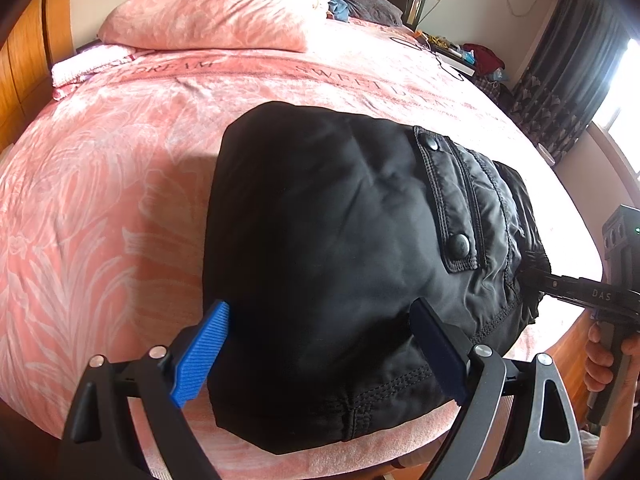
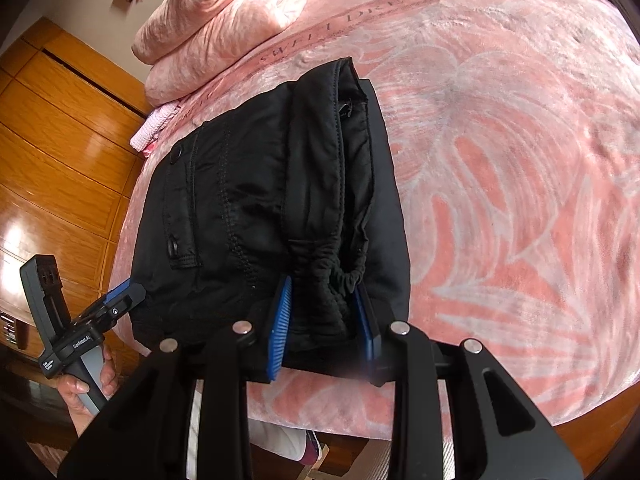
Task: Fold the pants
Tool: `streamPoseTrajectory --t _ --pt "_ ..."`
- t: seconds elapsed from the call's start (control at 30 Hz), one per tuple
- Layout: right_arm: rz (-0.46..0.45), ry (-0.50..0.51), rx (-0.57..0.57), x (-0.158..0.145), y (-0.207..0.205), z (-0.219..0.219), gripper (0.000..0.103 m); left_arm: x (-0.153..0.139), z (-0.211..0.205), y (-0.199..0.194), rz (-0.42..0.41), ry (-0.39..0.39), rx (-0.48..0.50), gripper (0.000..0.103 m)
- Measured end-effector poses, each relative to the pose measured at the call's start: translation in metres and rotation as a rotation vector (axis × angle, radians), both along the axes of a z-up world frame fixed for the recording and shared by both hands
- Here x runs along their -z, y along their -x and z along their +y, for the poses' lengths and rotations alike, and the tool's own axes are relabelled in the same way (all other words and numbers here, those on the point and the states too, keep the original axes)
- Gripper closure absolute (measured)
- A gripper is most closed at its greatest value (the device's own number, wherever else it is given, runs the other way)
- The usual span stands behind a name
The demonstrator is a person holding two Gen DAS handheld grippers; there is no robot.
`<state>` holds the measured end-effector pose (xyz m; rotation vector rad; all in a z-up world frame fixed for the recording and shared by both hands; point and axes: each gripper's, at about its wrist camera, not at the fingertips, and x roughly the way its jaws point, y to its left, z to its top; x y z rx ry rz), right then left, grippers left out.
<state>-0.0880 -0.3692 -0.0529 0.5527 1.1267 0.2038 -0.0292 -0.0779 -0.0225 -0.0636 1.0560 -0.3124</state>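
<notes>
The black pants [image 1: 328, 256] lie folded into a compact bundle on the pink bed [image 1: 100, 208], pocket flap with snaps on top. My left gripper [image 1: 320, 320] is open, its blue fingers [image 1: 202, 356] straddling the bundle's near edge. In the right wrist view the pants [image 2: 248, 200] show the elastic waistband bunched at the near end. My right gripper [image 2: 324, 292] has its jaws partly closed around that waistband [image 2: 332, 280], touching it on both sides. The right gripper also shows at the right in the left wrist view [image 1: 536, 276], and the left gripper at the left in the right wrist view [image 2: 128, 292].
Folded pink quilts [image 1: 208, 20] are stacked at the head of the bed. A wooden wardrobe [image 2: 60, 140] stands beside the bed. A cluttered nightstand [image 1: 460, 54] and dark curtains [image 1: 568, 80] are at the far right. The bed's front edge is just below the pants.
</notes>
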Motion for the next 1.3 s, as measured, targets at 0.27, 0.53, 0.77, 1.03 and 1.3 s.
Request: streamPoseTrajectory --t 0.27,0.53,0.77,1.03,1.3 --pt "-0.002 -0.028 0.006 -0.003 0.001 -0.004 0.072 -0.001 0.009 0.0 0.004 0.014 -0.018 0.011" --pt "-0.025 -0.019 0.014 -0.014 0.015 -0.007 0.058 -0.001 0.028 0.002 0.019 0.01 -0.054 0.011" --pt "-0.015 -0.099 0.028 -0.01 0.03 -0.014 0.071 0.002 0.029 0.006 0.035 0.005 -0.043 0.011" --pt "0.022 -0.12 0.039 0.009 0.027 -0.018 0.071 0.014 0.037 0.001 0.087 0.072 -0.044 0.01" --pt "-0.015 -0.062 0.014 -0.01 0.029 -0.014 0.062 0.003 0.039 0.001 0.057 0.062 -0.034 0.01"
